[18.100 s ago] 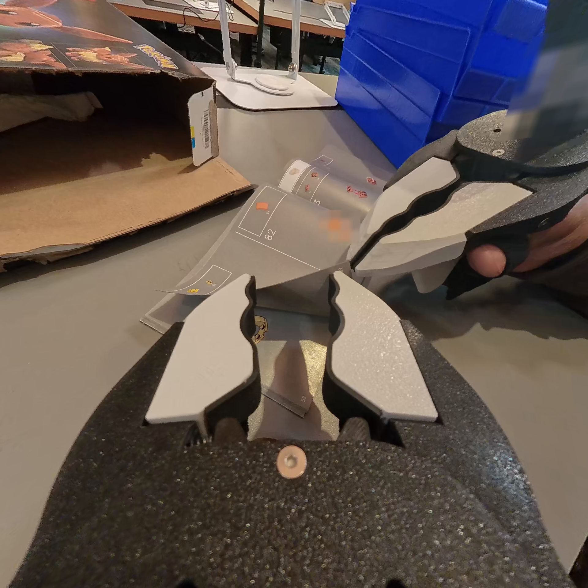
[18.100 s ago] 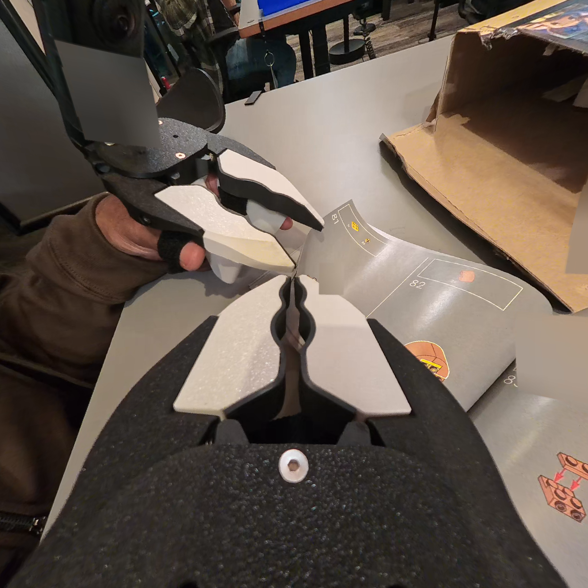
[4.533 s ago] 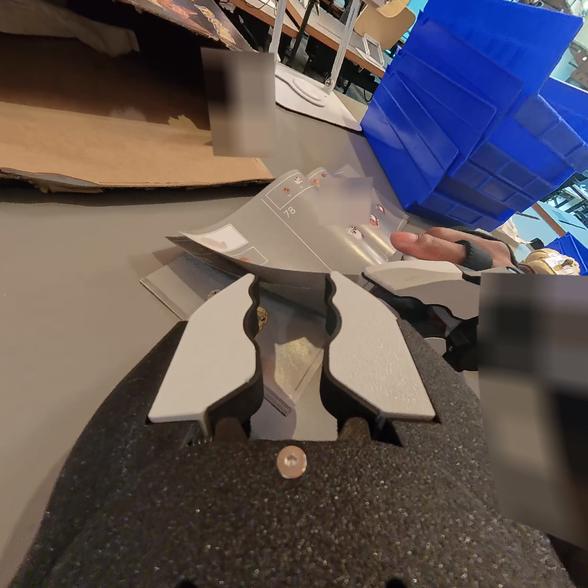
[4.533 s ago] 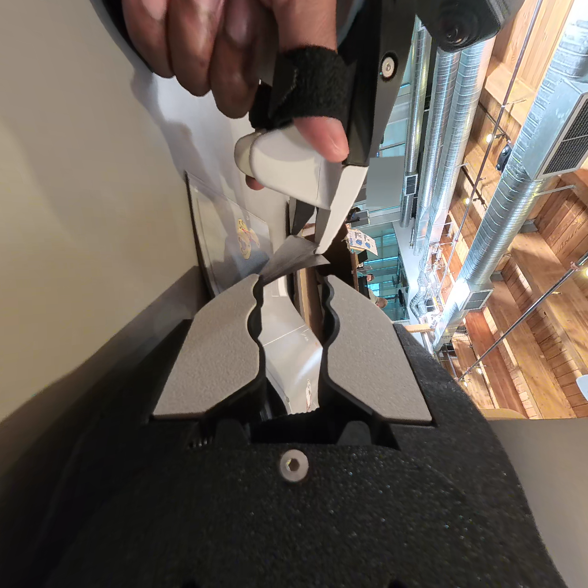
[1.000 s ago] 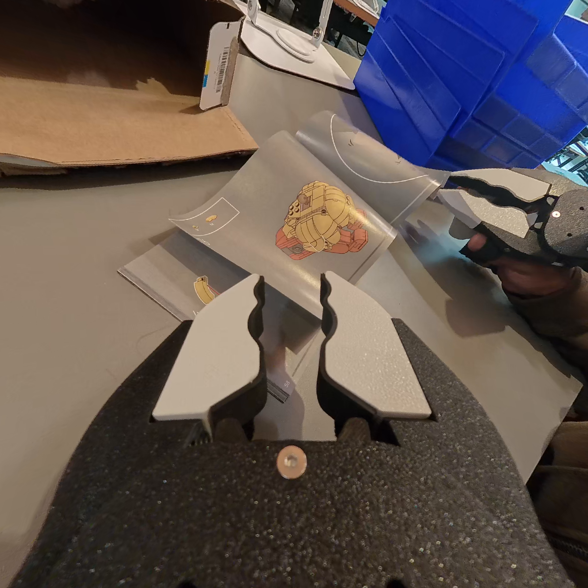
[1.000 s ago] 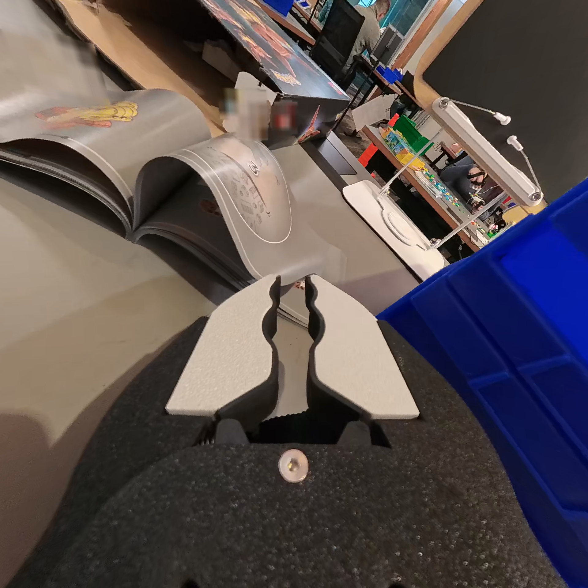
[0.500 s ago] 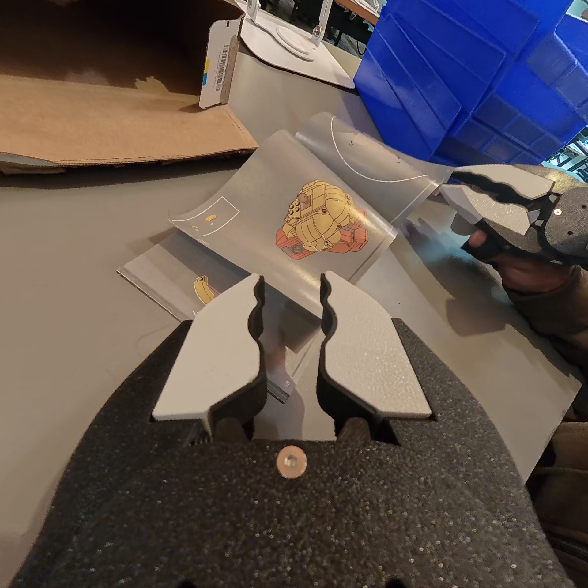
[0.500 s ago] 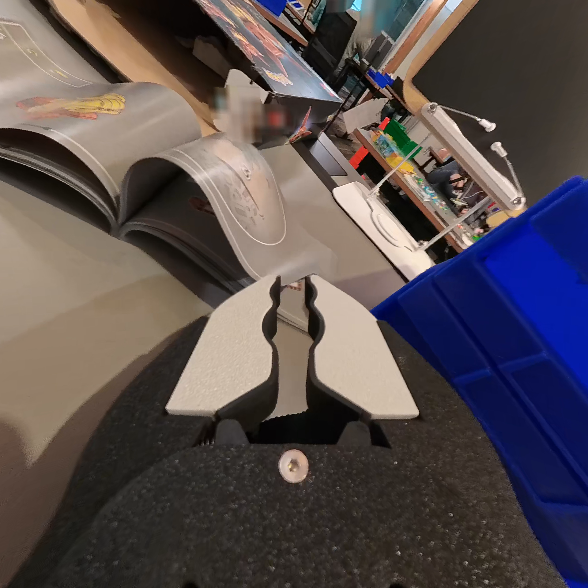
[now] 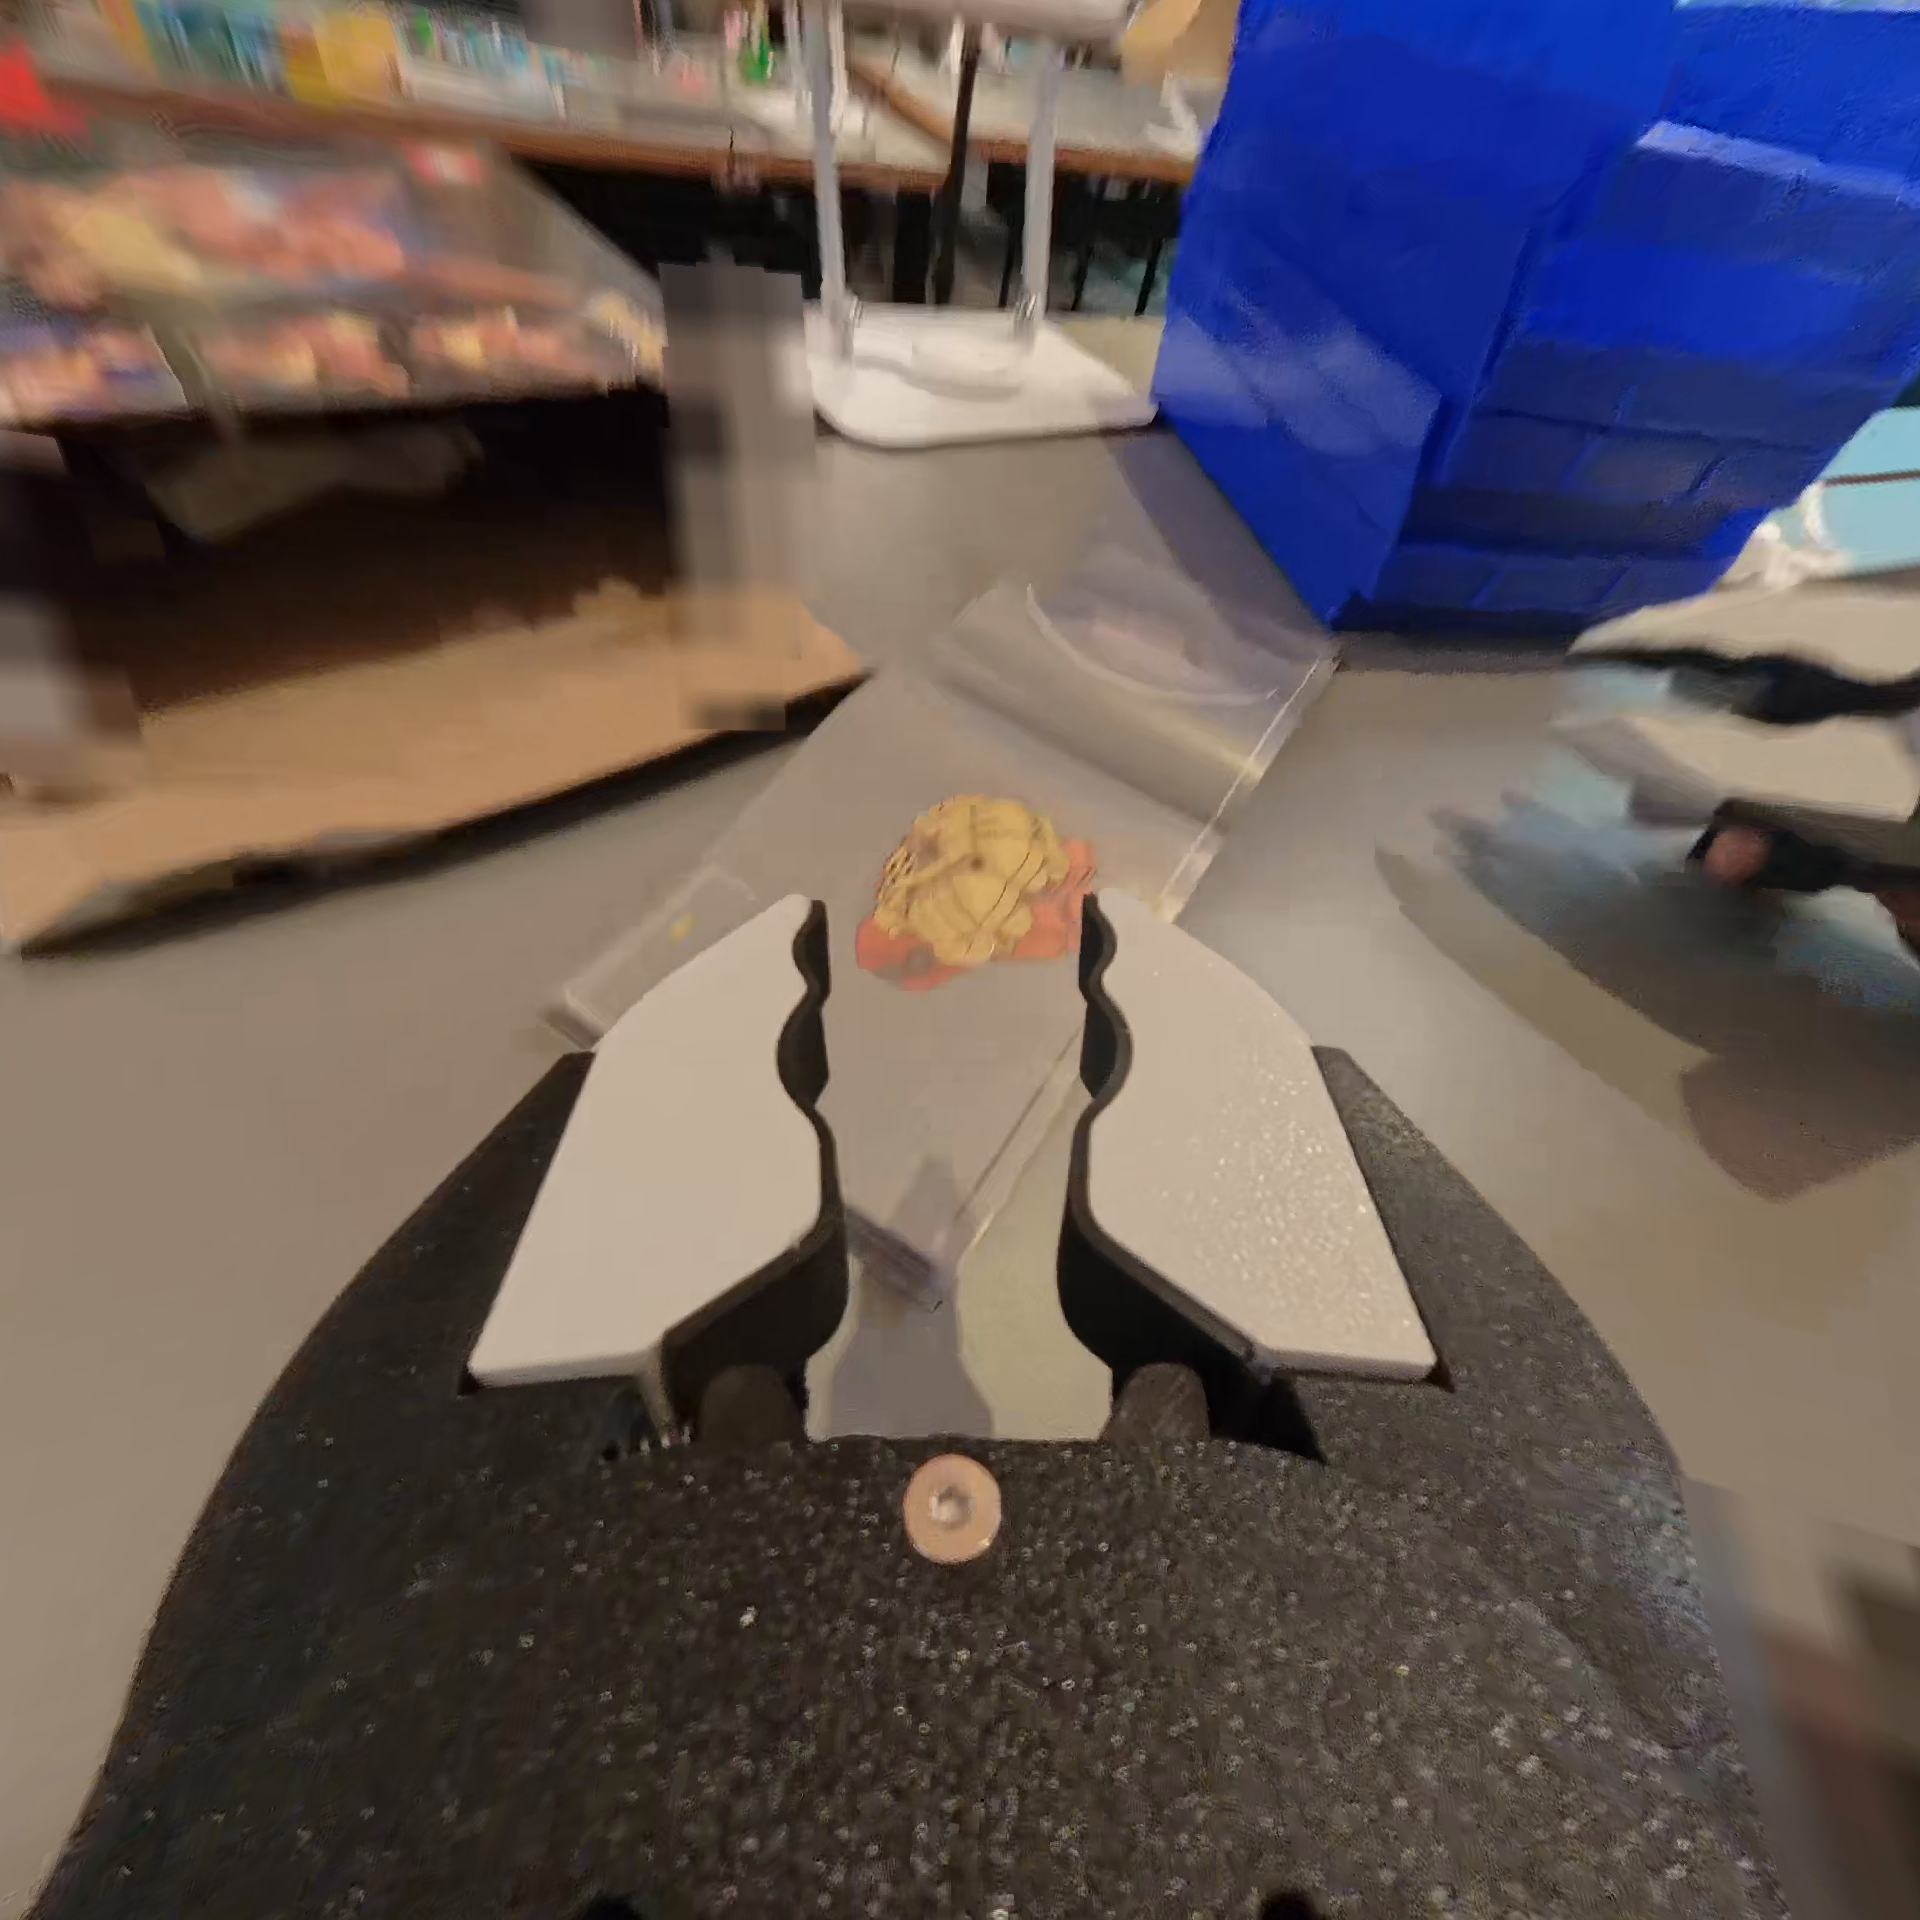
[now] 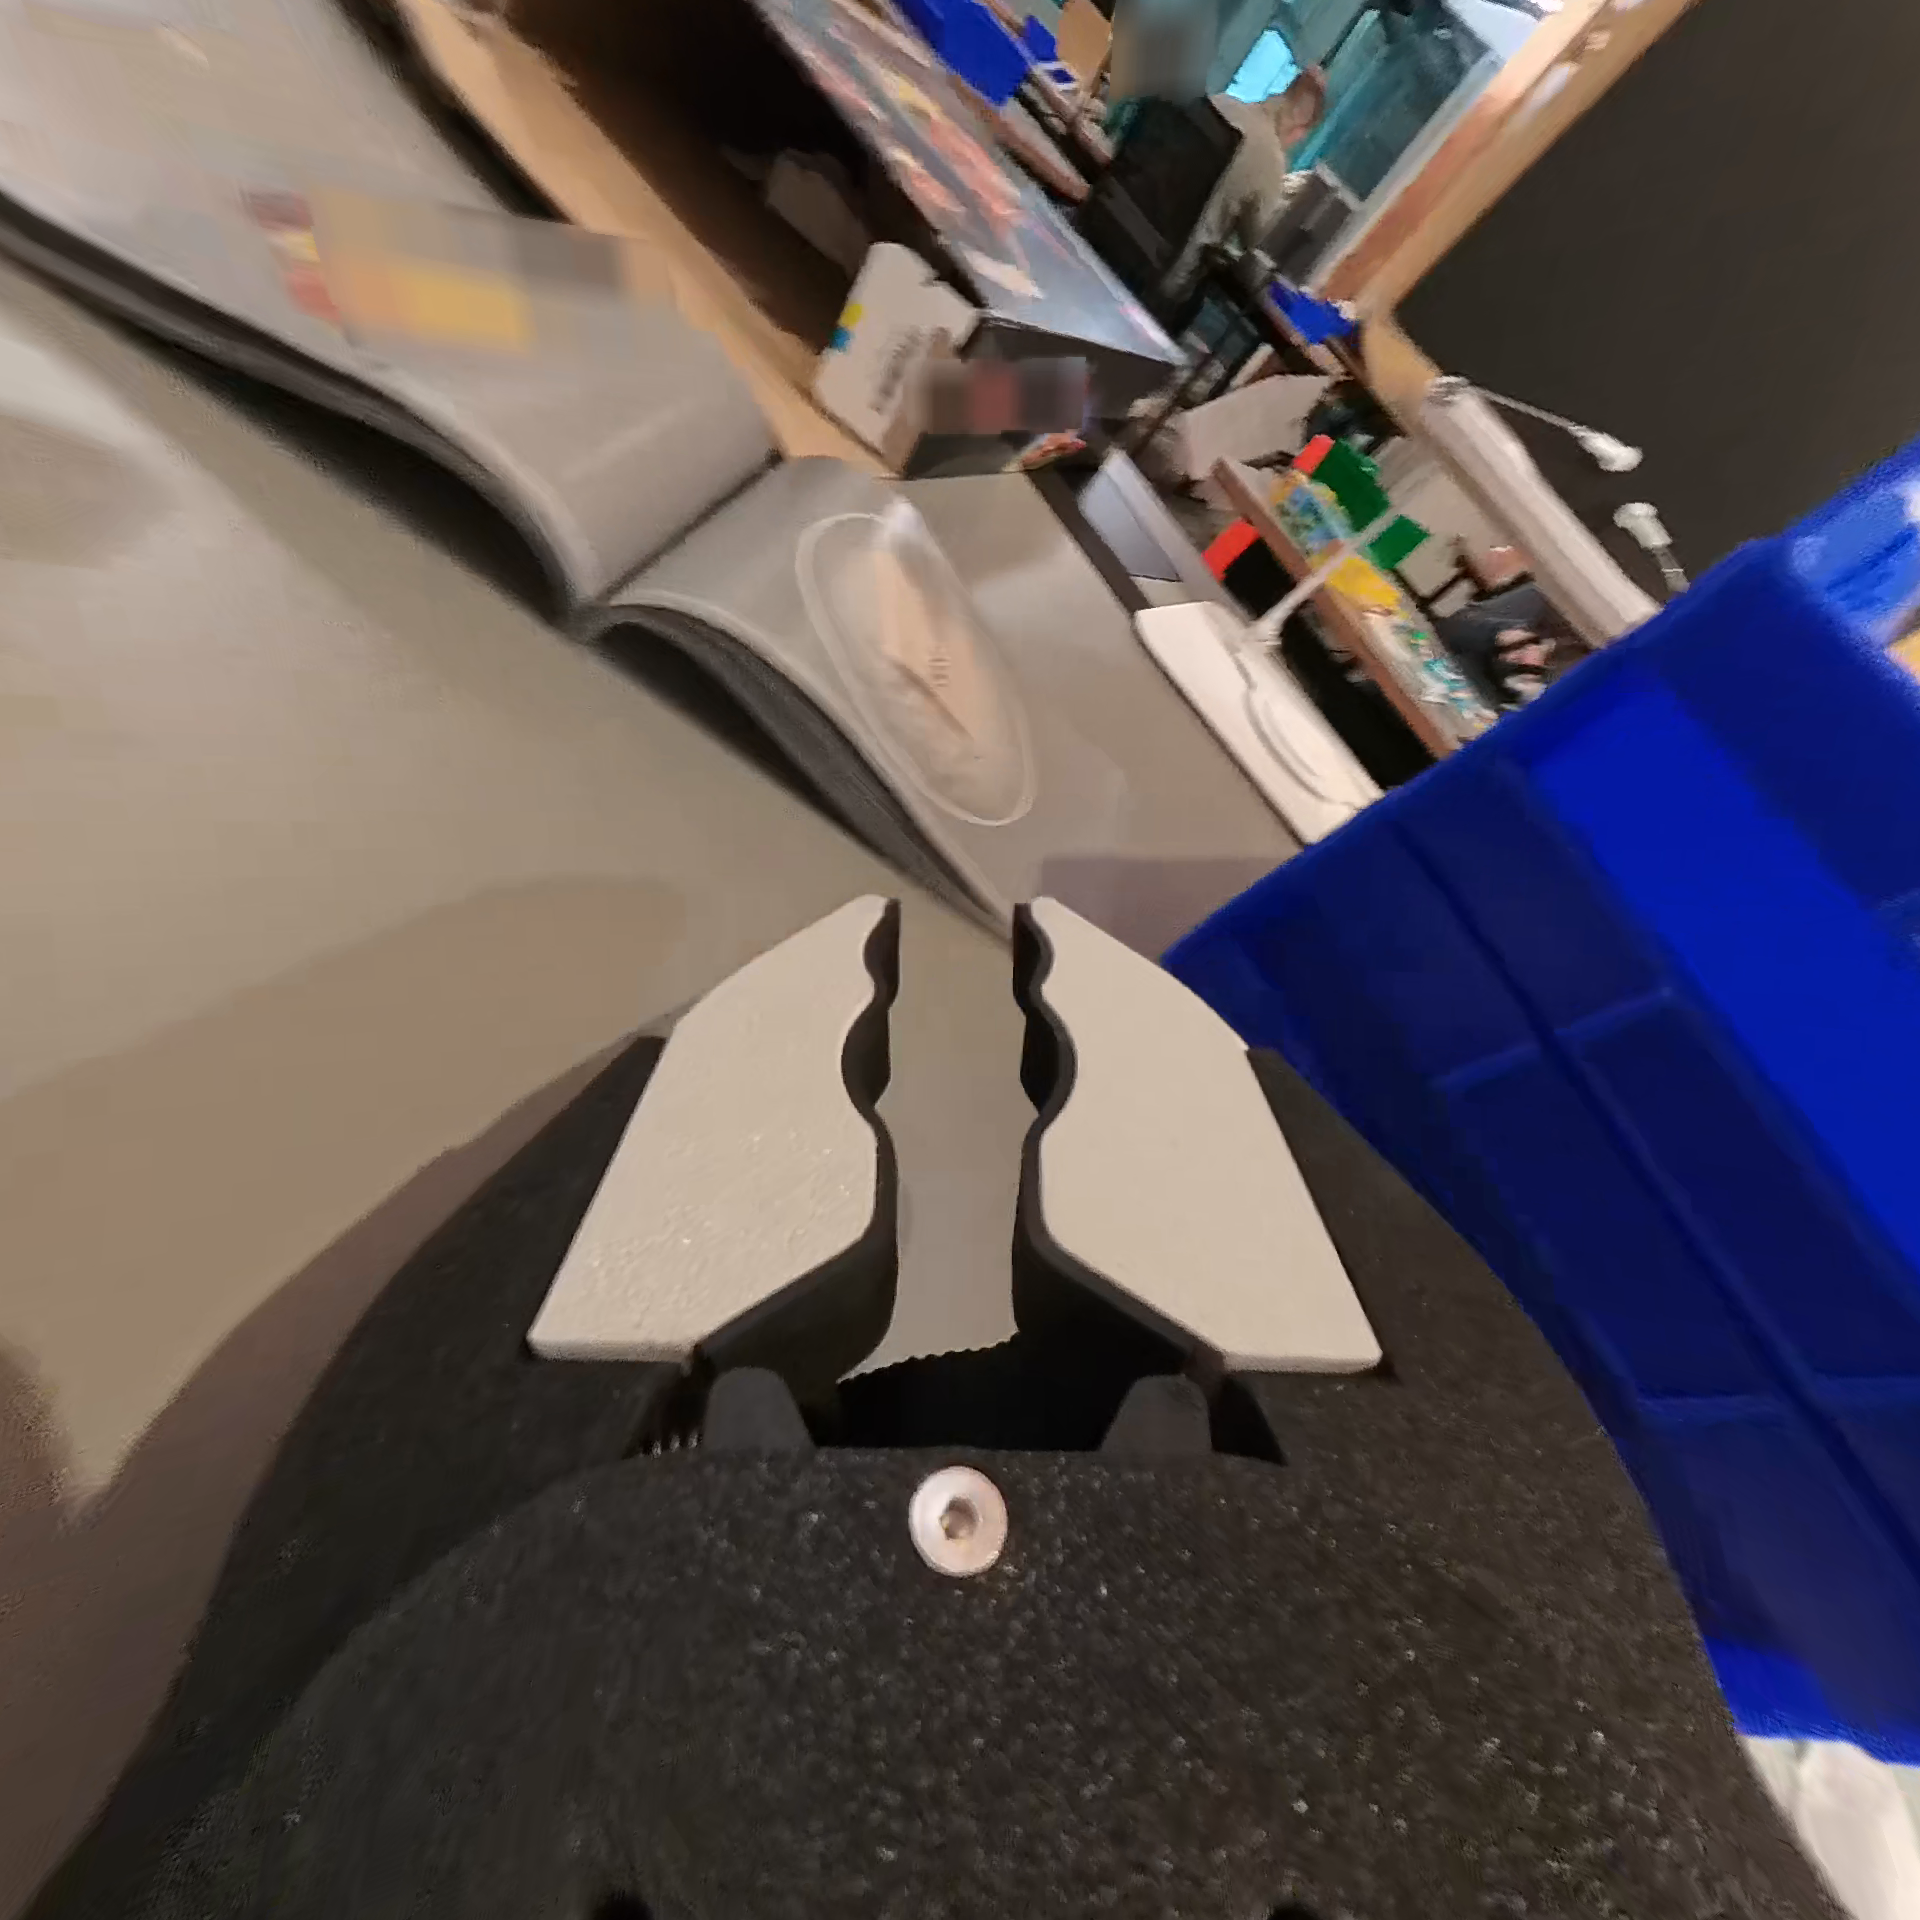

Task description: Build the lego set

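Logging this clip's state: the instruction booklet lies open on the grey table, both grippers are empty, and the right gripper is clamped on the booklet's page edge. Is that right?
Not quite. The right gripper is not clamped on anything: the right wrist view shows its jaws apart, with only grey table between them. The instruction booklet does lie open there, and the left gripper is empty too.

The instruction booklet (image 9: 997,831) lies open on the grey tabletop (image 9: 260,1091), glossy grey pages facing up. The near page shows a printed yellow and orange brick model (image 9: 971,894); the far page (image 10: 904,665) arches up slightly and bears a thin white oval outline. Its spine runs diagonally, and one corner points toward the near edge.
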